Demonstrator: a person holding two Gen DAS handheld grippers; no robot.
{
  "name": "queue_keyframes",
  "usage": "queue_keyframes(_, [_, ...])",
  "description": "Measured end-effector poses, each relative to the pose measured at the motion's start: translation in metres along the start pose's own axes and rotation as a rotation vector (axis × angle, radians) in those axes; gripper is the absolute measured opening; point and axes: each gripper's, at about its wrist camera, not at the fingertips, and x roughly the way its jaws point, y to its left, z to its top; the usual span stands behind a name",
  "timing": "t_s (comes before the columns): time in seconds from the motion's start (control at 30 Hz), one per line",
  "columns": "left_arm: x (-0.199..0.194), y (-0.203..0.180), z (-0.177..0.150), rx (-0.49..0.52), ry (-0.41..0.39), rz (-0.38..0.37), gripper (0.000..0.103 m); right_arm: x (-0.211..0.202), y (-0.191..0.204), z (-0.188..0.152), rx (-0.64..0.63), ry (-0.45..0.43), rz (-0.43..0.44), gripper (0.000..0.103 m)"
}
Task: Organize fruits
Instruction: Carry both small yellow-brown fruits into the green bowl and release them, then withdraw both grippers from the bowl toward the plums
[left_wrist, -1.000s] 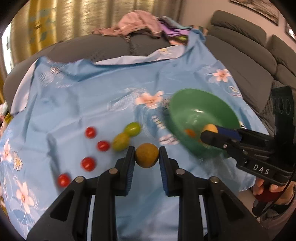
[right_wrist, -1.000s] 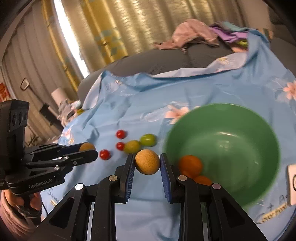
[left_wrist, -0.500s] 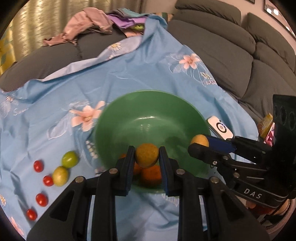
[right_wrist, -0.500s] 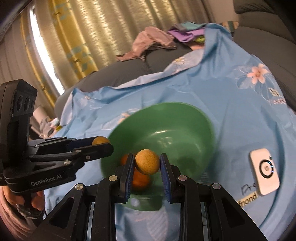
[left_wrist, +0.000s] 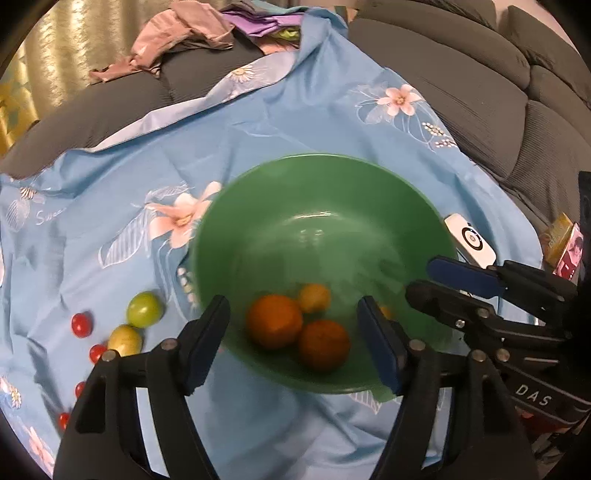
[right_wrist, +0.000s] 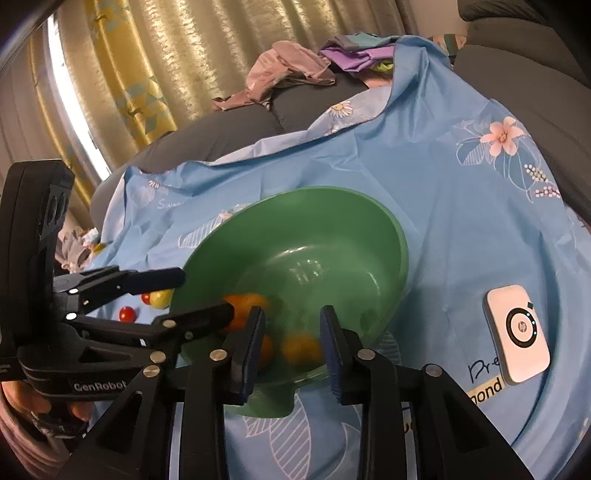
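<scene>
A green bowl (left_wrist: 332, 192) sits on the blue flowered cloth (left_wrist: 147, 155) and holds two orange fruits (left_wrist: 274, 320) and smaller yellow ones (left_wrist: 314, 298). My left gripper (left_wrist: 293, 332) hangs open over the bowl's near rim, empty. My right gripper (right_wrist: 291, 339) is open over the bowl (right_wrist: 332, 229), with a blurred yellow fruit (right_wrist: 300, 346) below its jaws. The right gripper also shows in the left wrist view (left_wrist: 439, 280). Two green-yellow fruits (left_wrist: 144, 309) and several red cherry tomatoes (left_wrist: 81, 324) lie on the cloth left of the bowl.
A white device (right_wrist: 517, 332) lies on the cloth right of the bowl. Clothes (left_wrist: 177, 37) are piled at the back on the grey sofa (left_wrist: 498, 92). Small boxes (left_wrist: 561, 243) lie at the cloth's right edge. Curtains (right_wrist: 147, 55) hang behind.
Both grippers have opened over the bowl and let go of their round yellow-brown fruits, which now lie in the bowl. Both moved closer over the bowl.
</scene>
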Motion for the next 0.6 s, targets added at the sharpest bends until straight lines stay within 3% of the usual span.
queue_keyframes(0.17, [-0.019, 0.008, -0.011, -0.035, -0.024, 0.032, 0.083, -0.009, 0.004, -0.001, -0.004, -0.013, 0.004, 0.032])
queue_keyframes(0.6, [-0.078, 0.047, -0.084, -0.229, -0.013, 0.108, 0.084, -0.038, 0.053, -0.014, -0.079, -0.021, 0.114, 0.032])
